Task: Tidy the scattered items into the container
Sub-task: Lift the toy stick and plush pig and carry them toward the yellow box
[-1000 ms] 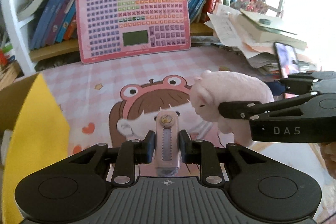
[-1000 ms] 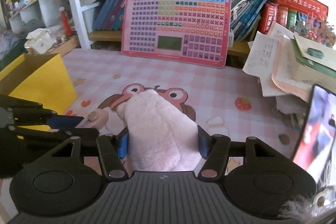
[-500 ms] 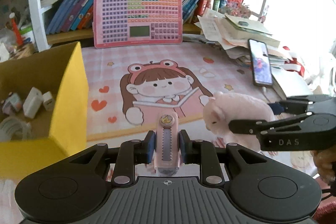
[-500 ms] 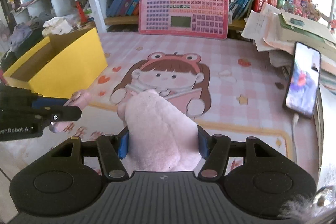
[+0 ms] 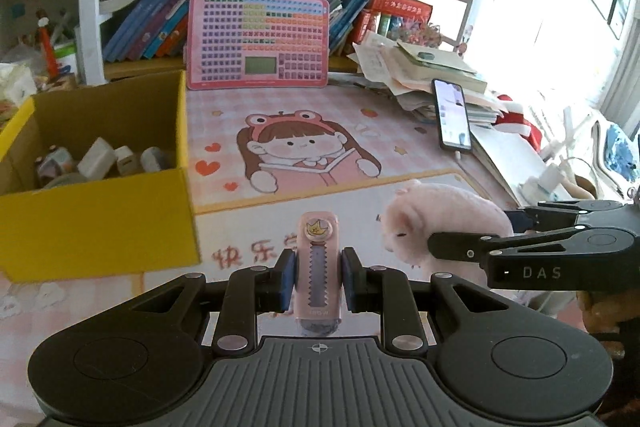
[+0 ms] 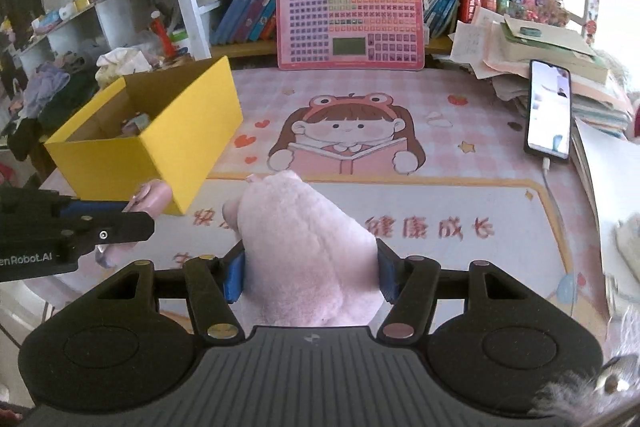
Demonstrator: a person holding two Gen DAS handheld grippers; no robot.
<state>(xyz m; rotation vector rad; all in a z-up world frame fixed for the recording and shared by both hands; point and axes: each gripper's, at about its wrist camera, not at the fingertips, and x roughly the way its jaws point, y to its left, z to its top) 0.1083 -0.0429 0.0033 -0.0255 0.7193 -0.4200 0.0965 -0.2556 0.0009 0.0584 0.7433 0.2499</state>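
The small pink utility knife [image 5: 318,267], a smooth plastic bar with a toothed slider and a crown sticker, sits upright between the blue pads of the left gripper [image 5: 318,281], whose jaws are nearly together and clamped on its sides. The fluffy pink plush toy [image 6: 308,259], soft and rounded, fills the right gripper [image 6: 310,273], whose jaws stand partly apart and squeeze it on both sides. Both are held above the worktop's glossy cartoon mat [image 6: 460,195], to the right of the yellow cardboard box [image 5: 100,215], which is rectangular, open-topped and has small white items inside.
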